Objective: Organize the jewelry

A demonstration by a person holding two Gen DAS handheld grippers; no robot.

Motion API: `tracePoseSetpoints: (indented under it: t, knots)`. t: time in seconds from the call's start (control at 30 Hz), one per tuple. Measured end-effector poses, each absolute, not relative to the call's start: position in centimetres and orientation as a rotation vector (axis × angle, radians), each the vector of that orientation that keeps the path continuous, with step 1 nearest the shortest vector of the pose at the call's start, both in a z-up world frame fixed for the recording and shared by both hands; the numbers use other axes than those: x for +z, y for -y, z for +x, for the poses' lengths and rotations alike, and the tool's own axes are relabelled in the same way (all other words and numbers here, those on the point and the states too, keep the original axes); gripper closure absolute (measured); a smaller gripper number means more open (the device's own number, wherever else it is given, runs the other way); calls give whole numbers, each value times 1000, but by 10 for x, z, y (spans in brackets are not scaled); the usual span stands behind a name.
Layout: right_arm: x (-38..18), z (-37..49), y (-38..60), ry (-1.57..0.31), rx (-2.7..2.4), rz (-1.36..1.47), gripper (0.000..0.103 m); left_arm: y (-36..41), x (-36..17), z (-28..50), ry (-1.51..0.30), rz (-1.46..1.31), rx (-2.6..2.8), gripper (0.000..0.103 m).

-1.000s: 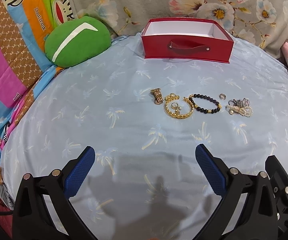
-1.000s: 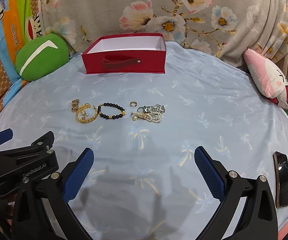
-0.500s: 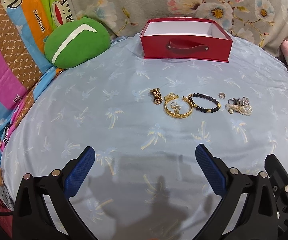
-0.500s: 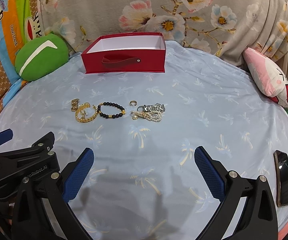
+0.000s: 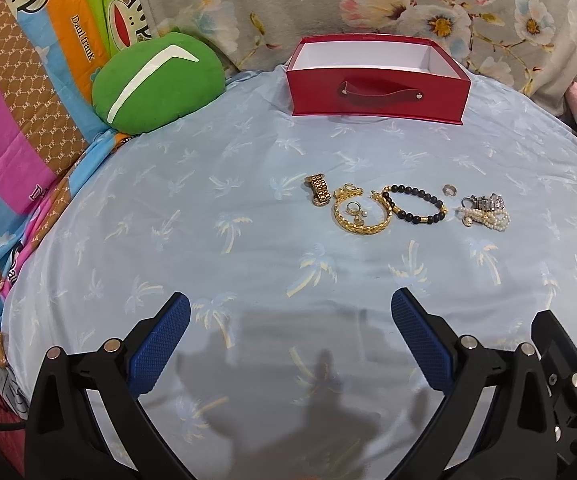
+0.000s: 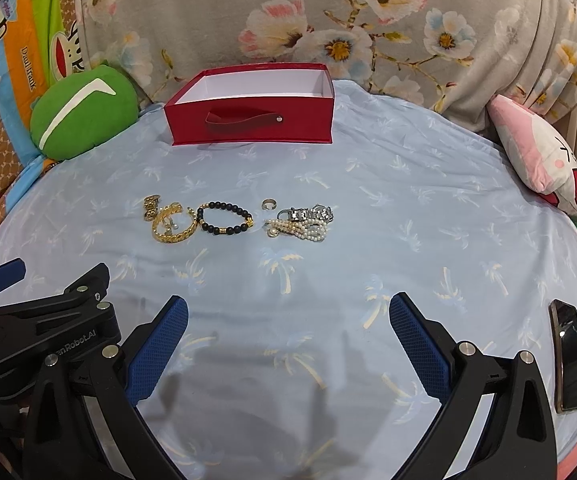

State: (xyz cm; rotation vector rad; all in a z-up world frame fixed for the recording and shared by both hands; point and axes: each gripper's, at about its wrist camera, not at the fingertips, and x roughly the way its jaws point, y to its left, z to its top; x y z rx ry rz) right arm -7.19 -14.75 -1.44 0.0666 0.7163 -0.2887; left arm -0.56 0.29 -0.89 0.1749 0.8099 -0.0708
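Red box (image 5: pixel 378 94) sits open-topped at far edge of blue sheet (image 5: pixel 224 256), long side and handle facing camera. Left wrist view: left gripper (image 5: pixel 290 312) jaws wide apart, empty; jewelry row runs left-right between box and gripper: gold band (image 5: pixel 319 195), gold chain bracelet (image 5: pixel 360 216), black bead bracelet (image 5: pixel 416 208), ring (image 5: pixel 448 190), pearl strand (image 5: pixel 486 218).

Right wrist view: right gripper (image 6: pixel 288 314) jaws also apart, empty; same row lies crosswise, phone (image 6: pixel 567 360) near right.

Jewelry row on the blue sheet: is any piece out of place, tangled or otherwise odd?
Mostly tidy. Two things stand out: the pearl strand lies bunched against the silver watch, apparently tangled, and small earrings sit inside the gold bracelet. The red box looks empty. A phone lies apart at the sheet's right edge.
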Motion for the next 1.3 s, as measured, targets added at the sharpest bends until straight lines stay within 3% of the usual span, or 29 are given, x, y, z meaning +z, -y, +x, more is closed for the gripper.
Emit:
tracePoseSetpoints:
  t: [1.3]
  knots:
    - [-16, -70, 146, -720, -287, 72, 5, -4, -10, -5, -811, 177, -76, 5]
